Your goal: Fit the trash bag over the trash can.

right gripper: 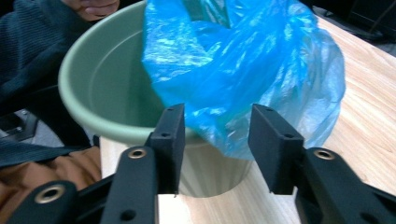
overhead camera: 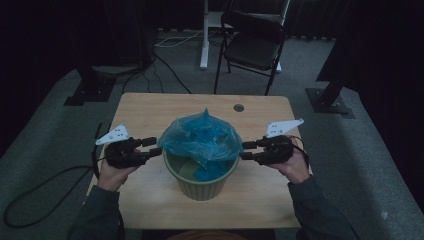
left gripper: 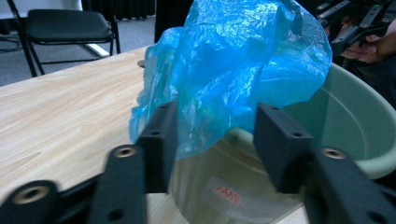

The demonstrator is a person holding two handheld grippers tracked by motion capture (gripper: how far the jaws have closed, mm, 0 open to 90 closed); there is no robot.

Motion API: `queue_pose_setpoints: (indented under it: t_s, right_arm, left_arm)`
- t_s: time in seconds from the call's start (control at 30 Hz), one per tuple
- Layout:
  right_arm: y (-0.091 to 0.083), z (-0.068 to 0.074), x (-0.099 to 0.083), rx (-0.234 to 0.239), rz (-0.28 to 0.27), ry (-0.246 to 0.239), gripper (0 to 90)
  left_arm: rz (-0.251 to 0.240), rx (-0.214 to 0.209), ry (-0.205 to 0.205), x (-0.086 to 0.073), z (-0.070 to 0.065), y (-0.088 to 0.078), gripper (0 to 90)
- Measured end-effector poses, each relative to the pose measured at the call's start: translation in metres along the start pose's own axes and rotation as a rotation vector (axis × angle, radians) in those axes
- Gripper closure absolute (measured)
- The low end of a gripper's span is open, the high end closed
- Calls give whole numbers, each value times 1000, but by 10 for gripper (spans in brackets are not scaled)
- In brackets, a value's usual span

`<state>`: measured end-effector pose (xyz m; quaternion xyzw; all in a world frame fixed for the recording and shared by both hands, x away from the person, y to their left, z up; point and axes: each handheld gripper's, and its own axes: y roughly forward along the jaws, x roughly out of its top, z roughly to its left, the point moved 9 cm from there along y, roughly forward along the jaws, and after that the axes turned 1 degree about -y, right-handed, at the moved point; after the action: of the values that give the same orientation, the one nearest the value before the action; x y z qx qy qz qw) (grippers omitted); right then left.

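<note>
I have a green bin [overhead camera: 201, 186] in the middle of the counter [overhead camera: 145, 107], and a blue bag [overhead camera: 201, 136] sits bunched up on top of it. The bag is not yet pulled down over the rim. My left gripper [overhead camera: 153, 146] is just beside the bin's left edge and my right gripper [overhead camera: 248, 150] is just beside its right edge. So the bag lies right between my two hands, and both are about as near.

In the left gripper view, the jaws of the left gripper [left gripper: 215, 144] are wide apart. The blue bag [left gripper: 233, 70] hangs down between them, but the pads do not press on it. In the right gripper view, the right gripper [right gripper: 217, 144] has its jaws apart too, with the bag's loose edge between them and not pinched.

The bag is thin, shiny and crinkly, and I can see through it a little. I think I must close on each side next and pull outward.
</note>
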<state>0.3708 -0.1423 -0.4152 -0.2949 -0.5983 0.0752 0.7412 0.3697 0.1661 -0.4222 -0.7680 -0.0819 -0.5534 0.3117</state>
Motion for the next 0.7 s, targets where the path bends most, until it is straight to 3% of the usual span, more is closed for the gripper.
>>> queue_pose_setpoints:
  t_s: [0.17, 0.2, 0.23, 0.3, 0.33, 0.37, 0.4, 0.47, 0.63, 0.7]
  right_arm:
    - [5, -4, 1, -7, 2, 20, 535]
    - [6, -6, 3, 21, -5, 54, 591]
    - [6, -6, 3, 33, -8, 67, 639]
    - [6, -5, 4, 66, -15, 93, 741]
    - [6, -5, 4, 66, -15, 93, 741]
    - [5, -5, 3, 60, -15, 88, 803]
    - [4, -5, 2, 41, -4, 79, 850]
    - [3, -3, 0, 60, -7, 80, 881]
    - [1, 2, -4, 76, 3, 74, 899]
    - [-1, 10, -10, 109, 20, 58, 900]
  left_arm:
    - [10, -28, -35, 0, 3, 11, 474]
    - [9, -63, -55, 1, 2, 15, 532]
    - [9, -72, -67, 1, 1, 17, 555]
    - [8, -47, -61, 2, 0, 17, 605]
    - [8, -47, -61, 2, 0, 17, 641]
    - [2, -32, -57, 4, -1, 13, 641]
    - [-3, -28, -55, 4, -1, 11, 717]
    - [-14, -36, -57, 4, -4, 6, 815]
    - [-14, -37, -43, -2, -12, 0, 874]
    - [-9, -42, -38, -11, -21, -4, 876]
